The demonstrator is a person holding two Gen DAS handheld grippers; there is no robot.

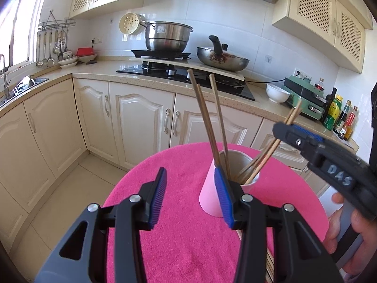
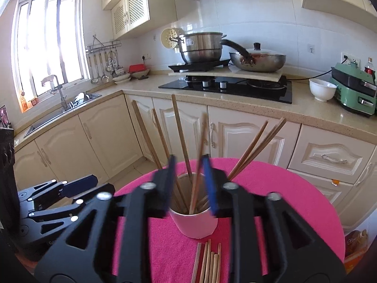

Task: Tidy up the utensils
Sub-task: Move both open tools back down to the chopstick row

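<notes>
White "DAS" lettering on the right hand-held gripper (image 1: 286, 129) — nothing else legible.

"DAS" is handwritten on the right gripper (image 1: 286, 127).

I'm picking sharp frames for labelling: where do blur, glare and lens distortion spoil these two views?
Right wrist view: the right gripper and one wooden chopstick standing in the white paper cup are motion-smeared; the window is blown out. Left wrist view: mostly sharp, glare at the left edge, cabinets bowed by the fisheye.
</notes>
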